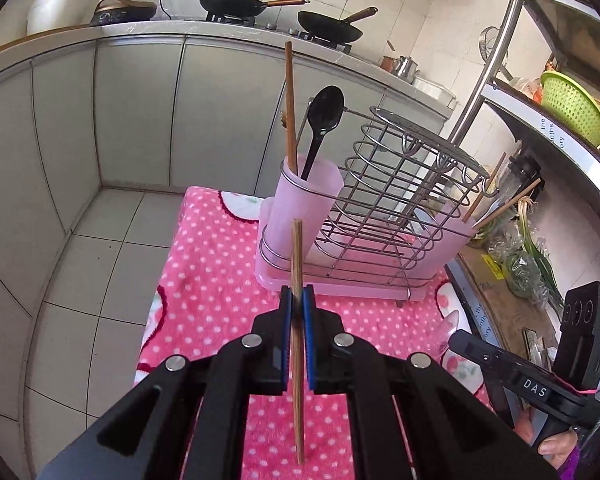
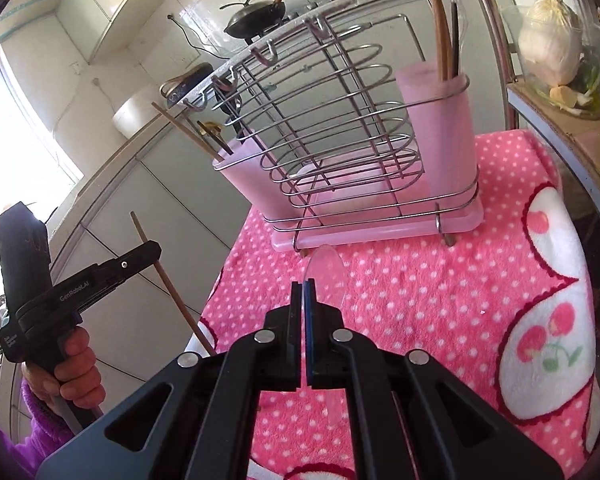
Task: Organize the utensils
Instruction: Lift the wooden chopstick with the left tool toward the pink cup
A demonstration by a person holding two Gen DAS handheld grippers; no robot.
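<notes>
Here, left tongs (image 1: 297, 300) pinching chopstick (image 1: 297, 252), right tongs (image 2: 304, 292) pinching seemingly clear spoon (image 2: 327, 266) (handle hidden).

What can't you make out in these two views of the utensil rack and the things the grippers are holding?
- Left wrist view: the far pink cup sits behind the wire rack, so what its two sticks stand in is unclear.
- Right wrist view: the clear spoon has its handle hidden under the right gripper.
- Right wrist view: the near cup's utensils are cut off by the top edge.
- Both views: the cups' insides are hidden by their frosted walls.
</notes>
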